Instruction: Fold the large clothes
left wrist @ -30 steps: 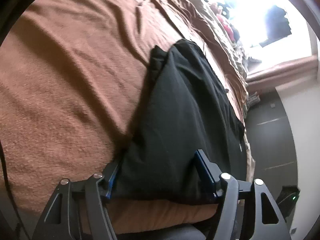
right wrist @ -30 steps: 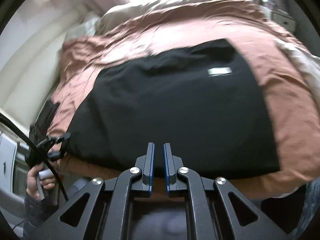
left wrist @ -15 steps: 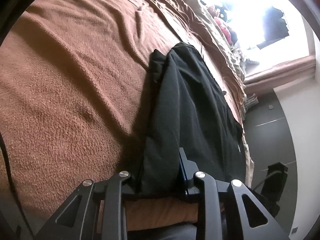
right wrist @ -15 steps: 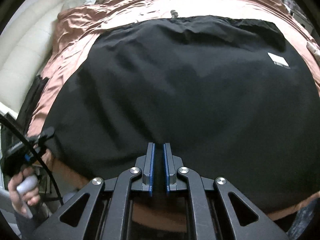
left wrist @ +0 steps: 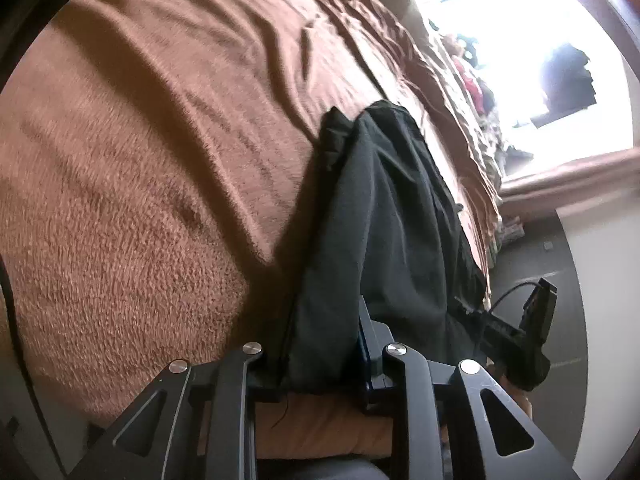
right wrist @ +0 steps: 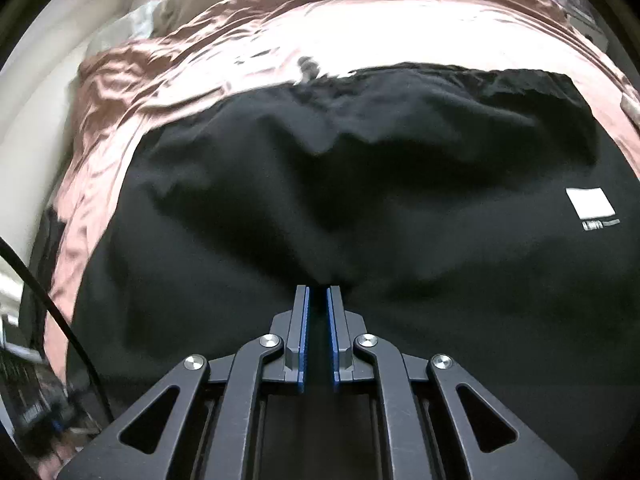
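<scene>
A black garment (left wrist: pixel 392 220) lies flat on a brown bed cover (left wrist: pixel 160 160). My left gripper (left wrist: pixel 324 320) is shut on the garment's near edge, and the cloth is bunched into a ridge between its fingers. In the right wrist view the same garment (right wrist: pixel 360 180) fills most of the picture and has a white square label (right wrist: pixel 591 202) at the right. My right gripper (right wrist: pixel 318 289) is shut, with nothing visibly held. Its tips sit down on the cloth near the garment's front middle, where small creases gather.
The cover (right wrist: pixel 280 32) is rumpled beyond the garment's far edge, with pale pillows at the back left. The bed's edge and dark floor (left wrist: pixel 532 248) run along the right of the left wrist view. There the other hand-held gripper's body (left wrist: pixel 532 320) and its cable show.
The left jaws closed onto the garment's near edge and gathered it into a ridge. The right gripper, shut throughout, came down and forward over the garment, which now fills its view.
</scene>
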The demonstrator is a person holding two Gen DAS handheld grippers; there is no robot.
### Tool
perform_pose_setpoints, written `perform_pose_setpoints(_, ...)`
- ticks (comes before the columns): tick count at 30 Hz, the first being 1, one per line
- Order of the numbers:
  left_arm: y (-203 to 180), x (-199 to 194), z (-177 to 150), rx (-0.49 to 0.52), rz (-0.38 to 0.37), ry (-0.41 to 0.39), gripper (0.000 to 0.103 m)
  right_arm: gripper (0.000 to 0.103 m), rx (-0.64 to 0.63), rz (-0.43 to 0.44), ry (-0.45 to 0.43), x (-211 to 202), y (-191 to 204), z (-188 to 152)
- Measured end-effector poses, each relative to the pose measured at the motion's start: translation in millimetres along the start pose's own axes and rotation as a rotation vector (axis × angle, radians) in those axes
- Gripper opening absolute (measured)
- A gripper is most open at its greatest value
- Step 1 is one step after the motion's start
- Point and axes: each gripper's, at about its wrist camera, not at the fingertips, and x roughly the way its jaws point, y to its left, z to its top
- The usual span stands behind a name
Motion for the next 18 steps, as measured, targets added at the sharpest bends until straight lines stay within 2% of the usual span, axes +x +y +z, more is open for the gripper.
perform_pose_setpoints(9,1,3,1,-0.062,0.024,0.006,0.026,0.006,0.075,0.016,-0.017,37,2,36)
perform_pose_setpoints(14,7,9,1,-0.12,0.001,0.017,0.026,0.006,0.115,0.012,-0.031,46,-5,55)
perform_pose_setpoints(18,8,11,1,-0.121,-0.004,0.016,0.026,0.006,0.137,0.034,-0.038,59,-9,66)
